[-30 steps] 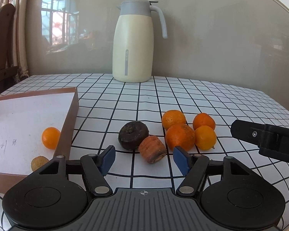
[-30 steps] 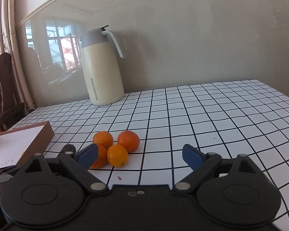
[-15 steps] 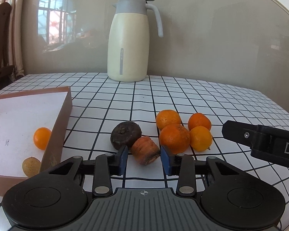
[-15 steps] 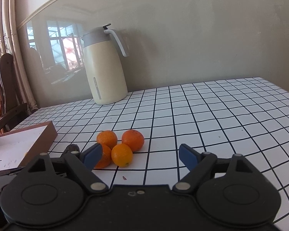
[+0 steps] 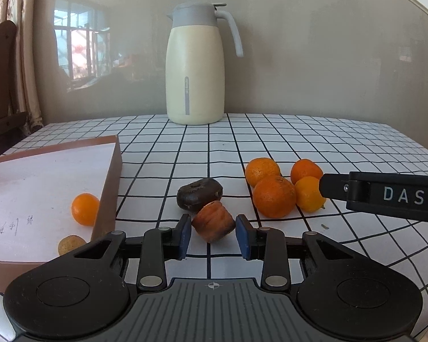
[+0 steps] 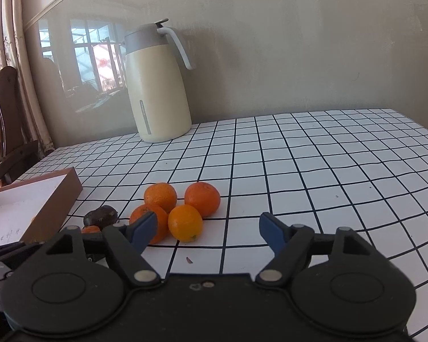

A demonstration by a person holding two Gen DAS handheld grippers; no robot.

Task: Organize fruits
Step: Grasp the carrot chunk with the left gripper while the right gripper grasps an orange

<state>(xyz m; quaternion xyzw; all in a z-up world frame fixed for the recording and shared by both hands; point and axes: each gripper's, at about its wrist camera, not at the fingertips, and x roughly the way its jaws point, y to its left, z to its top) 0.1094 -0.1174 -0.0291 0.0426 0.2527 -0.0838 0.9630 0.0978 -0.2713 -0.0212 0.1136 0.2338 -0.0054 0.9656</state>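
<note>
My left gripper (image 5: 213, 236) is shut on a shrivelled brown-orange fruit (image 5: 213, 221), its blue pads against both sides. A dark brown fruit (image 5: 199, 194) lies just behind it. Several oranges (image 5: 274, 196) cluster to the right, also in the right wrist view (image 6: 184, 222). A brown box (image 5: 111, 188) at left holds a small orange (image 5: 84, 209) and a yellowish fruit (image 5: 70, 244). My right gripper (image 6: 208, 229) is open and empty, low over the table beside the oranges; it also shows in the left wrist view (image 5: 385, 196).
A cream thermos jug (image 5: 195, 68) stands at the back of the checked tablecloth (image 5: 299, 142), against the wall. A wooden chair (image 6: 2, 131) and curtains are at the far left. A small dark scrap (image 6: 189, 260) lies on the cloth.
My left gripper has gone from wide open to shut on the shrivelled fruit and moved in closer. My right gripper has shifted slightly towards the oranges and stays open.
</note>
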